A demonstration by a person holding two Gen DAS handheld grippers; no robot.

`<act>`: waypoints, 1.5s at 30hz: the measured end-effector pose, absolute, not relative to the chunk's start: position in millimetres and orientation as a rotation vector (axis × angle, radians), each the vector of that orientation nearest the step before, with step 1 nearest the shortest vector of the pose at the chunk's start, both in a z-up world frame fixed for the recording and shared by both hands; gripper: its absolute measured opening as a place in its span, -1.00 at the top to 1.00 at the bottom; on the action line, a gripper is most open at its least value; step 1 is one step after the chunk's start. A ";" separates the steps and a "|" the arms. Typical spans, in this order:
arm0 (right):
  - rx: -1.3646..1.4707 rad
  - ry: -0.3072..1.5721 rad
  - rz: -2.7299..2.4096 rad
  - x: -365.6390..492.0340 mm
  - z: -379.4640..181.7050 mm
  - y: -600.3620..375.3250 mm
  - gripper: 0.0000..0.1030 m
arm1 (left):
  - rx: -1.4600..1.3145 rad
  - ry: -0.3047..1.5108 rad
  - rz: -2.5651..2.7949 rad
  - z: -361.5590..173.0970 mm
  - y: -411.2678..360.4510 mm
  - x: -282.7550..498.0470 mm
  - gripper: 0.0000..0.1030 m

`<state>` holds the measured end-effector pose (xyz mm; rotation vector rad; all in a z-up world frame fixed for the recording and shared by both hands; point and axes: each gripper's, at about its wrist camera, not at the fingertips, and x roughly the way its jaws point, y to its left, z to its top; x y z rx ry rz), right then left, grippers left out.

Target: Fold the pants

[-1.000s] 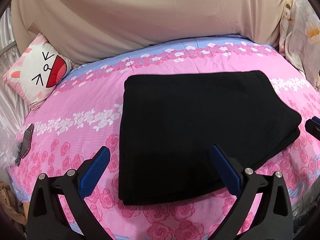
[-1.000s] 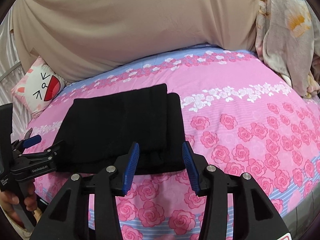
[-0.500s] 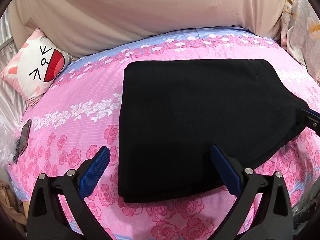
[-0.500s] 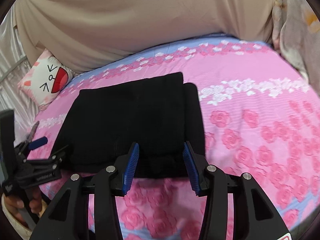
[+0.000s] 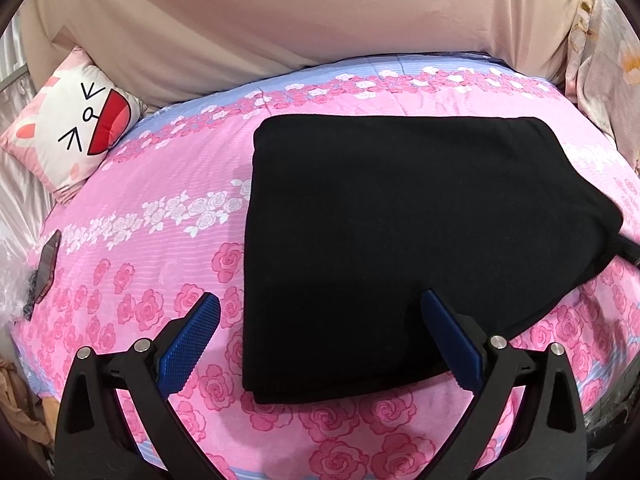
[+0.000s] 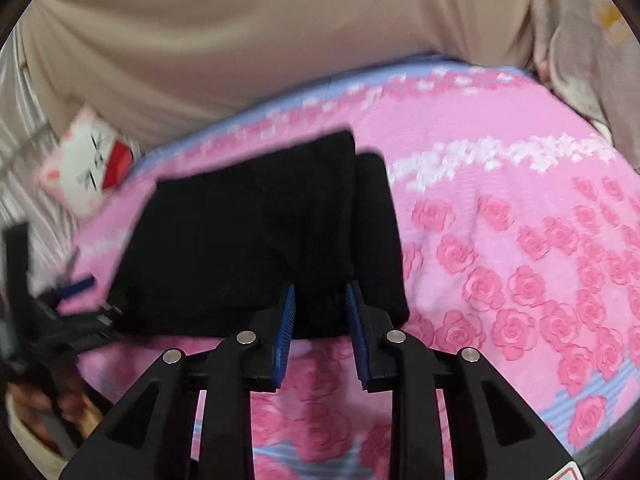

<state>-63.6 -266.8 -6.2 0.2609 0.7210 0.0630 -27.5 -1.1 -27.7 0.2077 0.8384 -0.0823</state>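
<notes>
Black pants [image 5: 420, 232] lie folded into a thick rectangle on the pink rose bedspread [image 5: 160, 272]. My left gripper [image 5: 320, 298] is open wide over the pants' near left corner, one pad [image 5: 188, 344] over the bedspread and the other on the black cloth. In the blurred right wrist view the pants [image 6: 248, 240] show a narrower layer sticking out on the right. My right gripper [image 6: 320, 292] is closing, its jaws narrow, with the pants' near edge between the tips. A dark bit of it touches the pants' right corner [image 5: 628, 252].
A cat-face cushion [image 5: 76, 132] leans at the back left against a beige sheet [image 5: 320, 20]. A phone [image 5: 48, 264] lies at the bed's left edge. A floral blanket [image 6: 580, 40] hangs at the back right. A hand [image 6: 60, 408] holds the left gripper [image 6: 76, 308].
The right gripper's jaws have narrowed from a wide gap and its tips have moved onto the pants' near edge. The left gripper has stayed open and nearly still.
</notes>
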 end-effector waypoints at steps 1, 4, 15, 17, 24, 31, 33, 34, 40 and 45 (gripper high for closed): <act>0.249 0.688 0.064 -66.1 4.4 -264.7 0.47 | 0.207 0.838 -0.081 -27.5 -1.0 -27.3 -0.90; 0.188 0.634 0.102 -59.6 29.7 -250.6 0.45 | 0.196 0.845 -0.080 -28.2 -1.4 -24.7 -0.90; 0.115 0.761 0.131 -12.5 -0.9 -224.7 0.48 | 0.199 0.848 -0.093 -30.3 -0.5 -18.5 -0.91; 0.120 0.721 0.166 -7.0 21.0 -223.0 0.48 | 0.189 0.847 -0.096 -29.5 0.2 -15.0 -0.91; 0.047 0.787 0.132 70.5 7.3 -225.6 0.41 | 0.172 0.847 -0.092 -28.5 3.4 -2.4 -0.91; 0.215 0.843 0.114 82.7 -11.3 -261.6 0.37 | 0.151 0.870 -0.104 -31.9 9.2 9.9 -0.91; 0.193 0.779 0.093 56.2 4.4 -259.1 0.31 | 0.138 0.876 -0.109 -31.7 10.5 12.2 -0.91; 0.195 0.751 0.093 40.0 10.2 -259.7 0.30 | 0.134 0.878 -0.110 -31.7 10.5 13.1 -0.91; 0.206 0.757 0.108 -10.0 5.6 -257.1 0.28 | 0.126 0.876 -0.109 -31.5 8.3 12.9 -0.91; 0.139 0.807 0.101 -25.9 -14.3 -248.3 0.28 | 0.129 0.878 -0.101 -30.6 5.8 7.5 -0.91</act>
